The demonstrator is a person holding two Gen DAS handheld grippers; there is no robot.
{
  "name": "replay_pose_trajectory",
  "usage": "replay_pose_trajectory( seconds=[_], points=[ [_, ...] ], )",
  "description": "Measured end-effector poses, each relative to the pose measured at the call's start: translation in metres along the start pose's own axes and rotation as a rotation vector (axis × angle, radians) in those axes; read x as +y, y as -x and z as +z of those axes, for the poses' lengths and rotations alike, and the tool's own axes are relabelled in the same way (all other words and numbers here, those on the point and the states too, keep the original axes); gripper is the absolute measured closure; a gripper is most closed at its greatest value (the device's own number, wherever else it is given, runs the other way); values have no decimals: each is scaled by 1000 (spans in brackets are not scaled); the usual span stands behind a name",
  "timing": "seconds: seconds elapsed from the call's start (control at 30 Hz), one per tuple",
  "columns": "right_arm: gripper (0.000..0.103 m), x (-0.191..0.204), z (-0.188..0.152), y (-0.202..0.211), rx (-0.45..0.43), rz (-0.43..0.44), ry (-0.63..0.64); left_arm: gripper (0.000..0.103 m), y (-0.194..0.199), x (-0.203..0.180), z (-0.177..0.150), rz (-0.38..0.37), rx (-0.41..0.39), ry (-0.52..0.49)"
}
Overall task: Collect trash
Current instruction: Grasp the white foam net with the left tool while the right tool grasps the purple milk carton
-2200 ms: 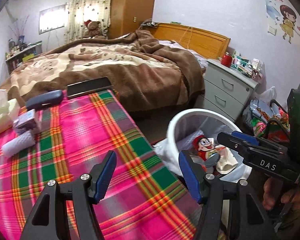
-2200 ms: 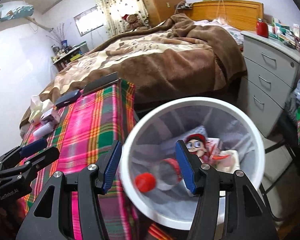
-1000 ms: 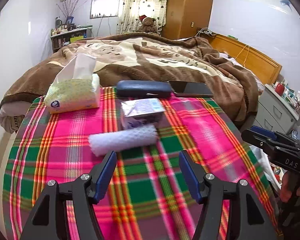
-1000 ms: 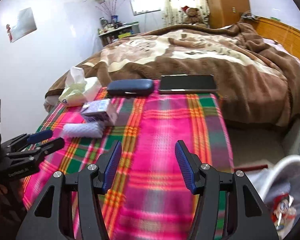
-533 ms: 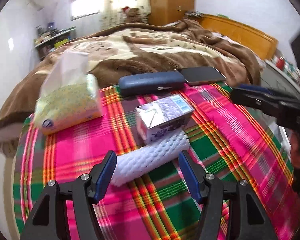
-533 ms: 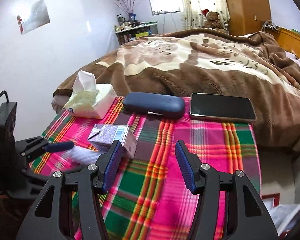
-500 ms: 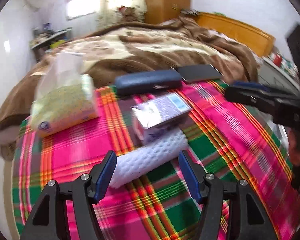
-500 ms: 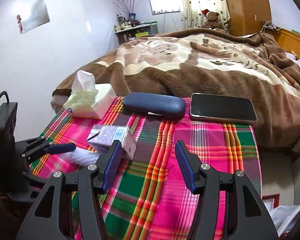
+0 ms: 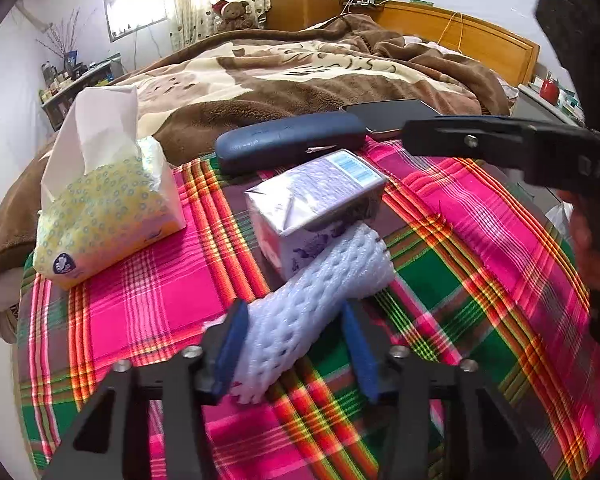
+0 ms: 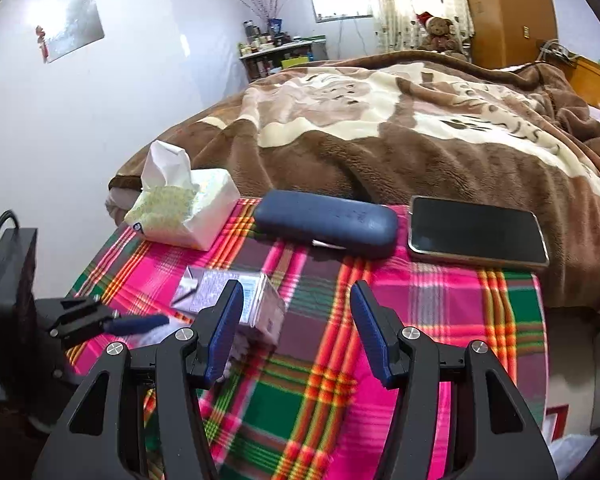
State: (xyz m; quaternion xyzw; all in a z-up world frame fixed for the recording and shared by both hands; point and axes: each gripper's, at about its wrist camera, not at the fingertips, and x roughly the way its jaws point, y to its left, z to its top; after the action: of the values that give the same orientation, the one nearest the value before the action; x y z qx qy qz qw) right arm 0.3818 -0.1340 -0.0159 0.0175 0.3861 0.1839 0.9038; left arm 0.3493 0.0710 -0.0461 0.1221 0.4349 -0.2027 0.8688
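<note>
A white foam net sleeve [image 9: 316, 292] lies on the plaid tablecloth [image 9: 480, 240], leaning against a purple drink carton [image 9: 316, 204]. My left gripper [image 9: 296, 348] is open, its jaws around the sleeve's near end; the left pad touches it, with a gap at the right pad. The carton also shows in the right wrist view [image 10: 256, 300]. My right gripper [image 10: 296, 332] is open and empty above the cloth, to the right of the carton. It also shows at the right of the left wrist view [image 9: 500, 140].
A tissue pack [image 9: 104, 204] stands at the left. A dark blue glasses case [image 10: 324, 222] and a phone [image 10: 476, 232] lie at the table's far edge against the brown-blanketed bed [image 10: 400, 128]. The table drops off at the right.
Both grippers swung from the trash bin back to the table. My left gripper moved forward and down until its jaws straddle the foam sleeve. The right gripper came closer to the carton.
</note>
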Motion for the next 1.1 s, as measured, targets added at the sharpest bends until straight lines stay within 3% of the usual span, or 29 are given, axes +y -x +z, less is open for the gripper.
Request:
replay_pose_trajectory(
  seconds=[0.13, 0.27, 0.63, 0.9, 0.97, 1.1],
  points=[
    [46, 7, 6, -11, 10, 33, 17, 71, 9, 6, -9, -2, -2, 19],
    [46, 18, 10, -19, 18, 88, 60, 72, 16, 20, -17, -23, -10, 94],
    [46, 32, 11, -39, 79, 146, 163, 73, 32, 65, -44, 65, -7, 324],
    [43, 41, -1, -27, 112, 217, 243, 73, 32, 82, -42, 58, -34, 381],
    [43, 44, -4, -25, 122, 229, 267, 72, 27, 84, -35, 53, -41, 387],
    [42, 47, -10, -23, 140, 247, 287, 55, 19, 91, -27, 68, -49, 399]
  ],
)
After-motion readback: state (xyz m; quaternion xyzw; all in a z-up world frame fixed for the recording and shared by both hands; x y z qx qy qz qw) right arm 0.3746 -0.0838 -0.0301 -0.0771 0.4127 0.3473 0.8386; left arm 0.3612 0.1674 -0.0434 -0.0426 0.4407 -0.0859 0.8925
